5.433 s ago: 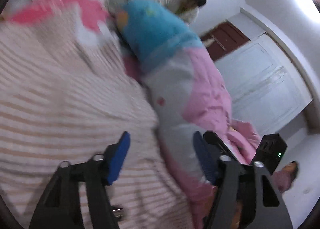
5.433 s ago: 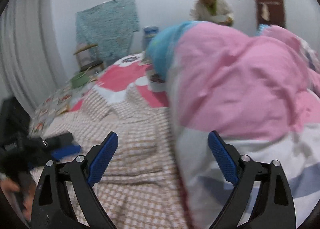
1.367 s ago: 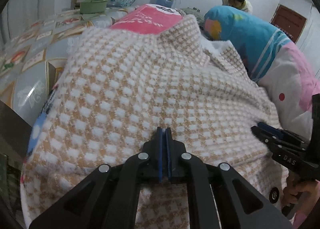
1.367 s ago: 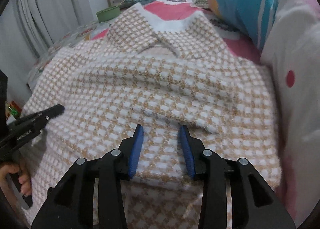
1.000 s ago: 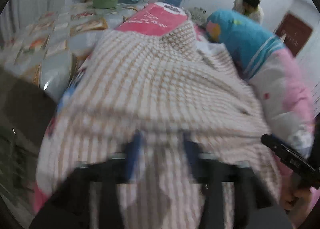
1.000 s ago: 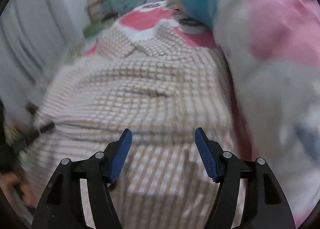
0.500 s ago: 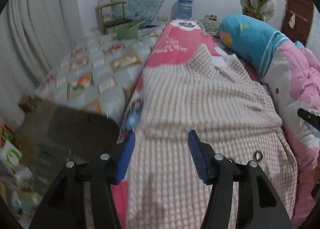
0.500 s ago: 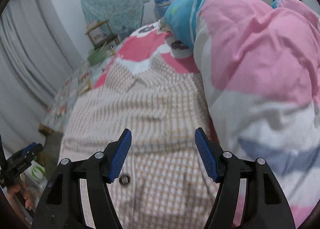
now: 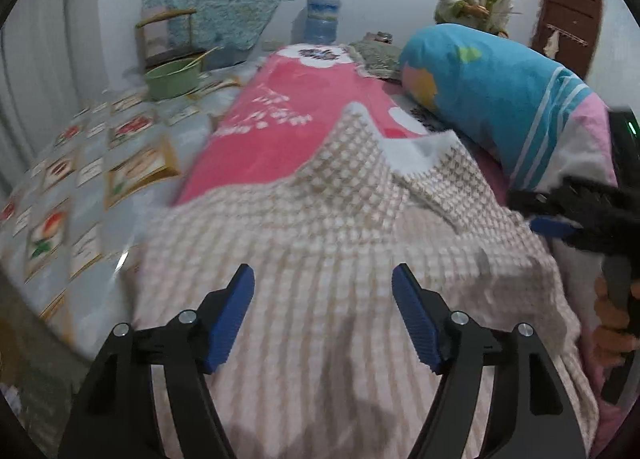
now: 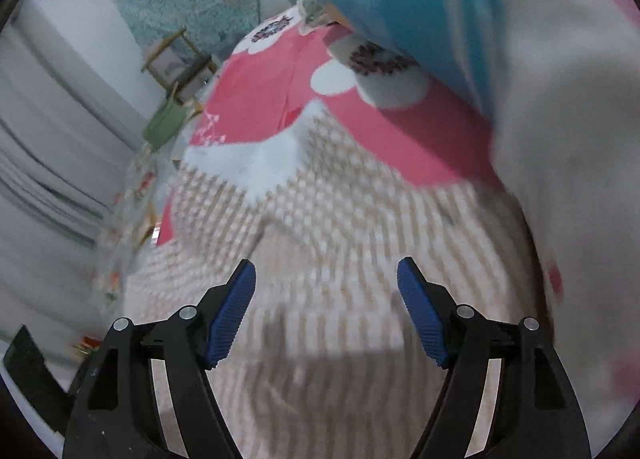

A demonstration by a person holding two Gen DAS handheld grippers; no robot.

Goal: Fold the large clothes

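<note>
The checked garment (image 9: 344, 219) lies spread on the bed (image 9: 276, 139), ahead of and beneath both sets of jaws, collar at the far end. The left gripper (image 9: 323, 313) hovers over its near part, jaws wide and opening, nothing between them. The right gripper (image 10: 326, 309) likewise, beside the rolled quilt (image 10: 520, 79).

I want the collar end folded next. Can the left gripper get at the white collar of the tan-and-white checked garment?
Probably yes: the left gripper, jaws opening and empty, faces the white collar across the flat tan-and-white checked garment, with nothing lying between them.
</note>
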